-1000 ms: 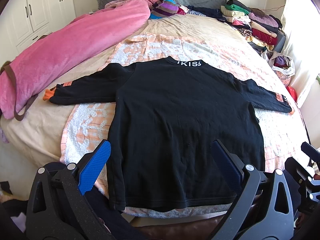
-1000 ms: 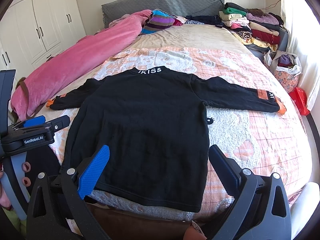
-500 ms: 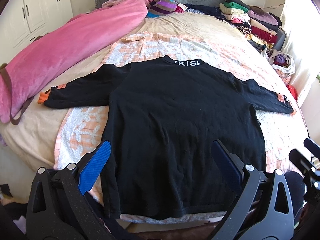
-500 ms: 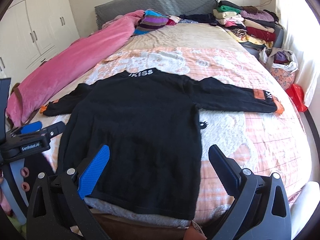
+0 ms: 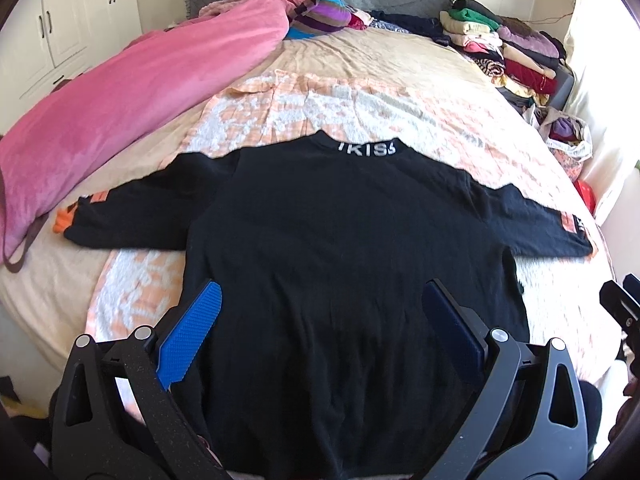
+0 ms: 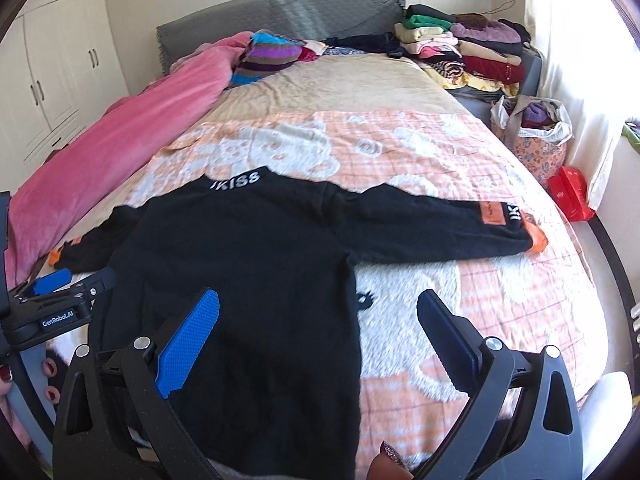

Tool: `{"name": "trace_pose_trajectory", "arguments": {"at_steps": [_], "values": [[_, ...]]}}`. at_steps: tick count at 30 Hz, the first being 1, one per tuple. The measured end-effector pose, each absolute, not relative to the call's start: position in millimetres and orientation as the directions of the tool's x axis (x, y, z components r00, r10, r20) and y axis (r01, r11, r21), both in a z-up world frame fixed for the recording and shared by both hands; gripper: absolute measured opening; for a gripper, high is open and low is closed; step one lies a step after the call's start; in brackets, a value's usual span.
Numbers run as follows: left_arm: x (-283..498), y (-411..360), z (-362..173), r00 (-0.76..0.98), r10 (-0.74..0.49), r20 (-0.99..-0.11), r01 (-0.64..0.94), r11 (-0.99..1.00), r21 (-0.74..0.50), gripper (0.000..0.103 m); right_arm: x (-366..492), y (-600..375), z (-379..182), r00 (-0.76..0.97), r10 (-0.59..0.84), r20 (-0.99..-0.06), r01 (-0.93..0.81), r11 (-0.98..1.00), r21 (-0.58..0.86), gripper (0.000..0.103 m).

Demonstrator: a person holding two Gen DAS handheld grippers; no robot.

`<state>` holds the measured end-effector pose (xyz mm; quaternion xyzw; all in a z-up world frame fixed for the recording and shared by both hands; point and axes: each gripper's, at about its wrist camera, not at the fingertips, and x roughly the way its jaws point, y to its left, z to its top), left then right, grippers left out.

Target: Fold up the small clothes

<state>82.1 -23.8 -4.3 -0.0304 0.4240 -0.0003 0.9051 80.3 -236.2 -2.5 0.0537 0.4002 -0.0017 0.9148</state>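
Both tools, left (image 5: 320,320) and right (image 6: 318,322), gape above the sweater (image 5: 340,260) hem; sleeves lie spread.

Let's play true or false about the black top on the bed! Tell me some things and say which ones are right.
1. The black top lies flat with both sleeves spread out. True.
2. The left gripper is squeezing the top. False: its jaws are wide open, holding nothing.
3. The pink blanket covers the top. False: it lies beside it.
4. The sleeve cuffs are orange. True.
5. The right gripper is open. True.
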Motion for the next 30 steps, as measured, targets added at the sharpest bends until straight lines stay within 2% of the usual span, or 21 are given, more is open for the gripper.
{"name": "trace_pose_trajectory", "arguments": {"at_steps": [6,17,30], "values": [[108.3,-25.7,-1.6,0.666,-0.030,-0.746,-0.031,0.997,-0.067,0.094,102.1,-250.6,-5.4,0.683,0.021,-0.730,0.072,0.993,0.096,0.099],[150.1,-32.3,-29.8,0.609,-0.015,-0.793,-0.021,0.999,-0.034,0.094,141.9,-279.2,-28.1,0.657,-0.014,-0.753,0.132,0.986,0.097,0.099],[194.6,-37.6,-43.0,0.599,-0.013,-0.801,0.000,1.000,-0.016,0.094,183.9,-356.9,-46.0,0.639,-0.134,-0.757,0.307,0.947,0.091,0.099]]}}
